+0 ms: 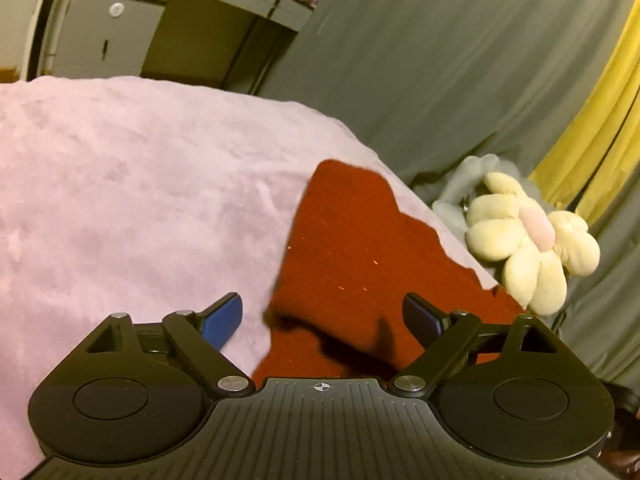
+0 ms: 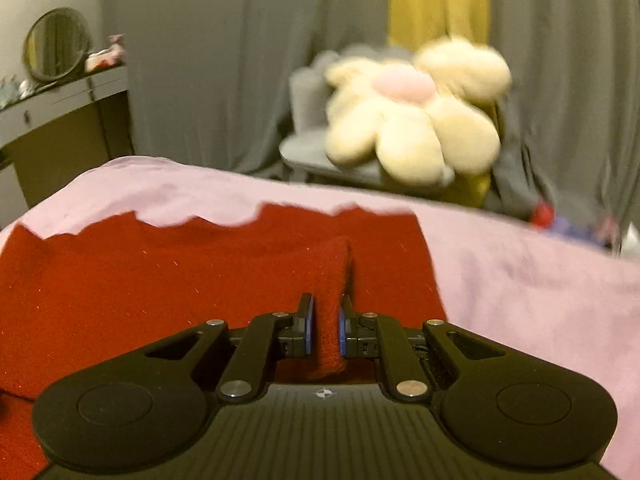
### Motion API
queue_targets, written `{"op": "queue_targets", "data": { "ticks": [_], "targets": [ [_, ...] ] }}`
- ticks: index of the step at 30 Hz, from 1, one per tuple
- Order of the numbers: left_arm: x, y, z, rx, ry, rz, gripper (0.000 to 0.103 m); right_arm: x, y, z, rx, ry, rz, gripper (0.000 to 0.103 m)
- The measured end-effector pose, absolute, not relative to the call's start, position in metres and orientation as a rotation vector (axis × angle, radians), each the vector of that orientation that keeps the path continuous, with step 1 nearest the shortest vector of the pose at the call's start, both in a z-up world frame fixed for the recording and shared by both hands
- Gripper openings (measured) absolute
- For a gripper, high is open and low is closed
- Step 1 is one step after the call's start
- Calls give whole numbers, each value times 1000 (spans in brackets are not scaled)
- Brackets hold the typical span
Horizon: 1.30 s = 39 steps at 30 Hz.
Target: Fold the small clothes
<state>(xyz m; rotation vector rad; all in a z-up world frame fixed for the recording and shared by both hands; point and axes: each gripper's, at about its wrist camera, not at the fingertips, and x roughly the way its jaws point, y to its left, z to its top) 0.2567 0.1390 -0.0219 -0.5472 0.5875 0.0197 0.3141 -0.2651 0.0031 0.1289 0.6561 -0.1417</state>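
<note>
A red cloth [image 2: 160,264] lies flat on a pink blanket [image 1: 120,184] that covers the bed. The right gripper [image 2: 324,320] pinches a raised fold of the cloth tight between its blue pads [image 2: 341,326]. The left gripper [image 1: 322,312] has its jaws wide apart over the cloth's near edge, with nothing pinched. Far past the bed, a cream flower pillow [image 2: 412,120] sits on a grey chair [image 2: 316,156] by grey curtains [image 1: 420,60]. A dark dresser [image 1: 224,36] with a round mirror [image 2: 56,46] stands far left.

Your garment [image 2: 168,264] lies on the blanket [image 2: 520,280], near its far edge. Behind that edge, the flower cushion [image 2: 416,120] sits on a chair [image 2: 304,156]; the dresser [image 2: 60,120] stands far left.
</note>
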Motion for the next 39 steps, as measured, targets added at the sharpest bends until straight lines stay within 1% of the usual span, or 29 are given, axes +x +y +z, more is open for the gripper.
{"op": "queue_targets", "data": {
  "ticks": [2,3,5,7,9,10,11,14,16,20,26,28,29,31,33,35,37,39],
  "targets": [
    [259,139,-26,-556,604,12,92,314,-279,-3,202,681,-129,16],
    [260,138,-28,-553,612,12,92,310,-280,-5,231,683,-119,16],
    [262,134,-30,-537,625,7,92,312,-282,-6,257,688,-101,22],
    [262,130,-32,-516,626,1,92,315,-281,-9,266,706,-83,24],
    [262,125,-33,-491,628,3,92,319,-279,-7,248,712,-67,16],
    [263,124,-34,-480,631,7,92,321,-275,-5,205,695,-65,9],
    [262,123,-34,-472,633,8,92,320,-269,-1,157,667,-55,9],
    [263,121,-34,-457,636,11,92,310,-251,16,-60,504,-139,9],
    [263,121,-35,-455,636,13,92,310,-244,18,-160,455,-197,9],
    [263,119,-35,-436,640,17,92,318,-247,4,-218,512,-220,9],
    [265,117,-38,-414,641,22,92,314,-241,-17,-316,539,-246,9],
    [265,116,-38,-410,640,24,93,322,-246,-26,-340,589,-275,12],
    [264,117,-37,-413,640,25,93,324,-248,-28,-347,617,-296,20],
    [262,118,-33,-438,629,41,92,322,-251,-22,-333,602,-370,32],
    [257,117,-26,-446,572,37,92,310,-245,-6,-269,535,-370,32],
    [253,112,-21,-434,523,-3,92,299,-225,5,-249,465,-227,31],
    [255,103,-23,-397,539,-33,93,294,-198,5,-267,447,-61,31],
    [258,97,-30,-351,578,-16,93,294,-169,-2,-282,466,81,25]
  ]
}}
